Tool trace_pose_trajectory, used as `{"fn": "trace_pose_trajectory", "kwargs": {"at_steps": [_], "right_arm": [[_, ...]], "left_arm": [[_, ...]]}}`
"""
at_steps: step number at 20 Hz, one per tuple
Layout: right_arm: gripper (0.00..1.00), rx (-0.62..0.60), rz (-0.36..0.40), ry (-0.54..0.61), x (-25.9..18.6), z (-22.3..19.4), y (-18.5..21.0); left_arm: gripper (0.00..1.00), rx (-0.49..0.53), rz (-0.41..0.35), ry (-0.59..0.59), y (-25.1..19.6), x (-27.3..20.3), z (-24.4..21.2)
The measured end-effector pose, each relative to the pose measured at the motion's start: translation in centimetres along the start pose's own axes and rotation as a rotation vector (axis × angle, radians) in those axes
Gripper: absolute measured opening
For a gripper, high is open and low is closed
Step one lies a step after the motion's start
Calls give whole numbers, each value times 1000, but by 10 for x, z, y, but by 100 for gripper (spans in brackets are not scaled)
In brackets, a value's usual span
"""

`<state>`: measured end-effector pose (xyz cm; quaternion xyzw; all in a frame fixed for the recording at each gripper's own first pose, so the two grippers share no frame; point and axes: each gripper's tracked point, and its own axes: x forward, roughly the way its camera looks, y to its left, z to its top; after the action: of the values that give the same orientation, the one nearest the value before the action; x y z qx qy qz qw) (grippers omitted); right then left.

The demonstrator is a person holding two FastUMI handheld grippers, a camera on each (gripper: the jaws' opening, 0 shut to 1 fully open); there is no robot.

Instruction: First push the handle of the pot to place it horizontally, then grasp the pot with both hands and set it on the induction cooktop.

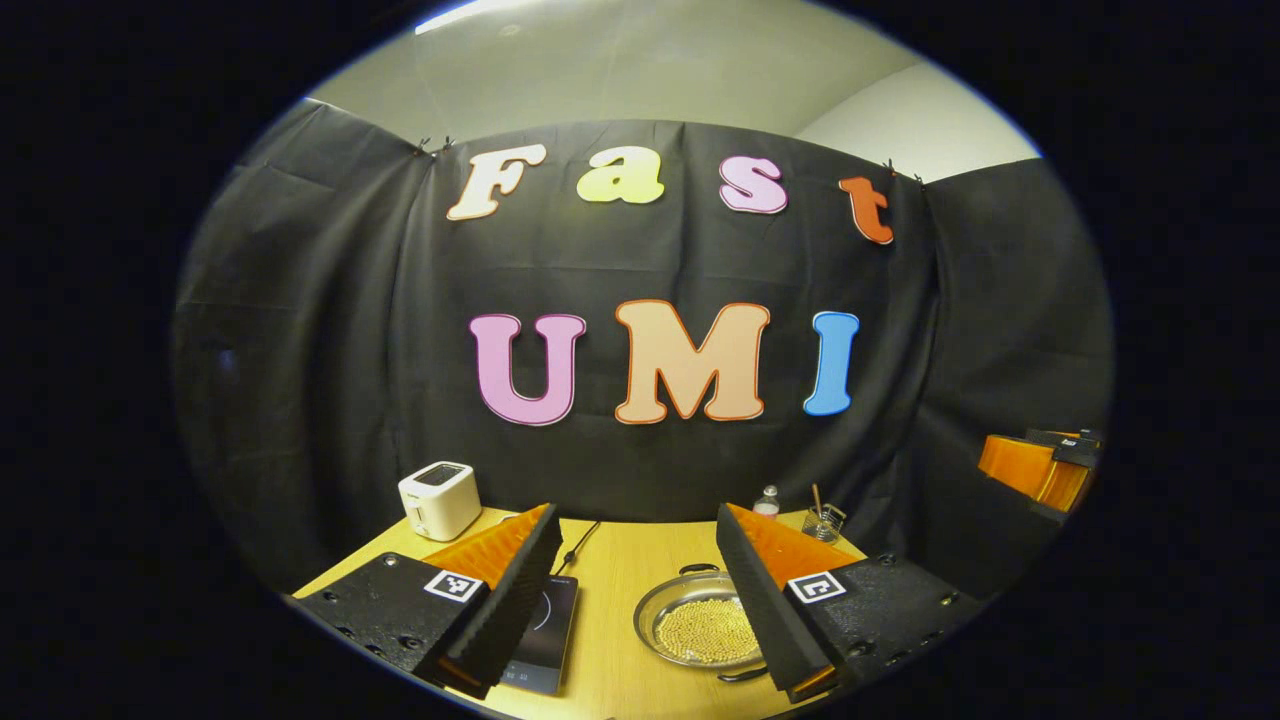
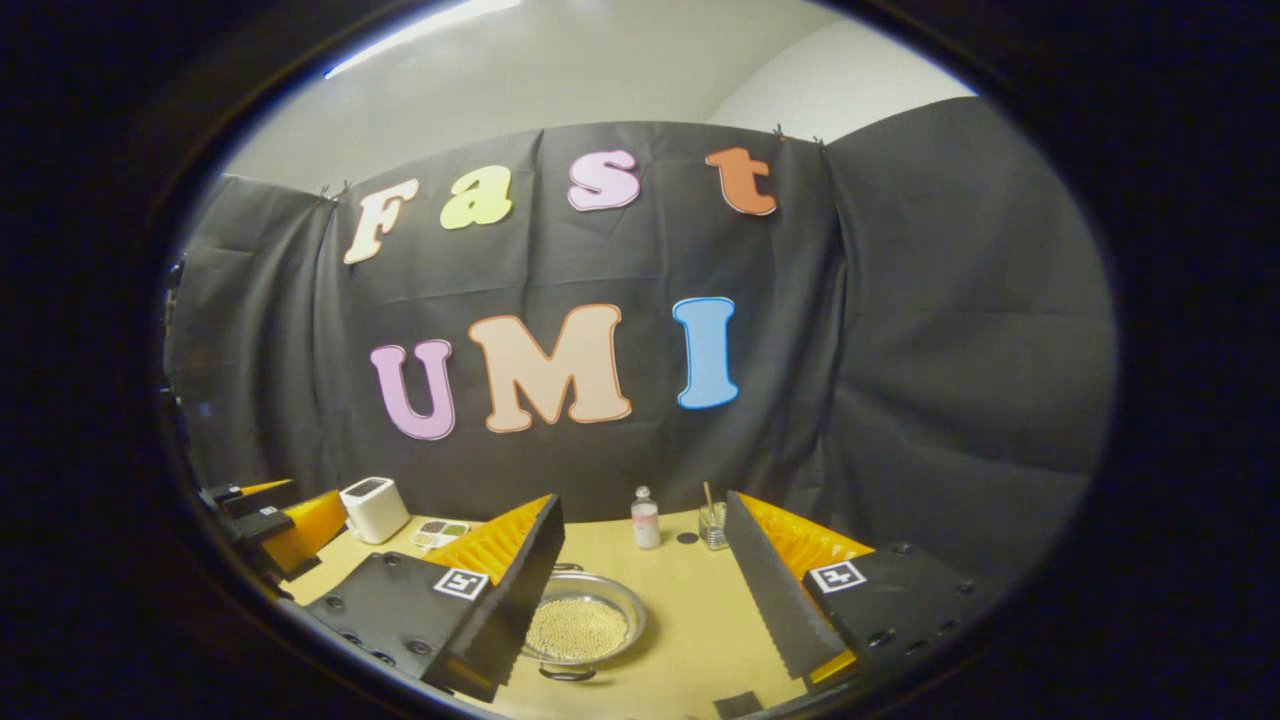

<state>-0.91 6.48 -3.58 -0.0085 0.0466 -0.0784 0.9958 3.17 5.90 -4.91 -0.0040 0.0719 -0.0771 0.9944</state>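
Note:
A shallow steel pot (image 1: 700,625) holding small pale beads sits on the wooden table, right of the black induction cooktop (image 1: 545,630). Its two loop handles point toward and away from me: the far handle (image 1: 695,570) and the near handle (image 1: 745,675). My left gripper (image 1: 636,512) hovers open above the table, its right finger covering the pot's right rim. In the right gripper view the pot (image 2: 580,625) lies low and left of centre, partly behind the left finger, with its near handle (image 2: 567,673) showing. My right gripper (image 2: 642,500) is open and holds nothing.
A white toaster (image 1: 440,500) stands at the back left. A small bottle (image 2: 645,518) and a glass with a stick (image 2: 712,525) stand at the back. A small compartment dish (image 2: 440,530) lies beside the toaster. The other gripper (image 1: 1040,465) hangs off to the right.

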Motion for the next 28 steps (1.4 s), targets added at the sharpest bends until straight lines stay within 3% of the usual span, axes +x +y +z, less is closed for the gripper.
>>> {"fn": "trace_pose_trajectory", "kwargs": {"at_steps": [7,8,12,13,15,17,18,19,20,21,22,23,24,25,26,27,28], "right_arm": [[93,9,-33,7,-9,-10,18],[93,3,-39,13,-10,-13,20],[92,7,-44,28,-19,-23,36],[91,19,-40,31,-19,-28,40],[70,32,-42,41,-20,-36,46],[60,42,-40,55,-22,-44,52],[55,47,-41,60,-22,-47,53],[42,49,-44,61,-23,-51,53],[37,52,-43,65,-24,-53,55],[22,50,-48,69,-22,-57,54],[17,45,-50,78,-21,-61,55],[6,46,-46,84,-20,-65,57],[5,45,-35,88,-18,-68,60],[15,39,-21,93,-18,-71,65],[6,29,-11,98,-17,-74,69],[6,17,1,107,-15,-80,73],[6,9,15,118,-13,-85,79]], "left_arm": [[99,21,-28,16,23,-3,-8],[91,29,-28,15,29,-4,-8],[95,47,-29,13,49,-12,-11],[92,50,-26,17,55,-14,-14],[95,54,-20,10,66,-19,-13],[92,63,2,8,79,-24,-14],[95,65,14,9,85,-27,-15],[91,63,23,7,89,-29,-16],[93,58,31,6,94,-32,-16],[95,52,39,7,97,-34,-18],[92,47,46,9,101,-36,-20],[95,44,54,11,105,-37,-22],[99,41,64,12,109,-38,-22],[91,37,73,11,113,-39,-23],[91,33,80,11,117,-39,-24],[99,27,87,13,120,-38,-26],[99,21,93,16,123,-39,-28]]}}
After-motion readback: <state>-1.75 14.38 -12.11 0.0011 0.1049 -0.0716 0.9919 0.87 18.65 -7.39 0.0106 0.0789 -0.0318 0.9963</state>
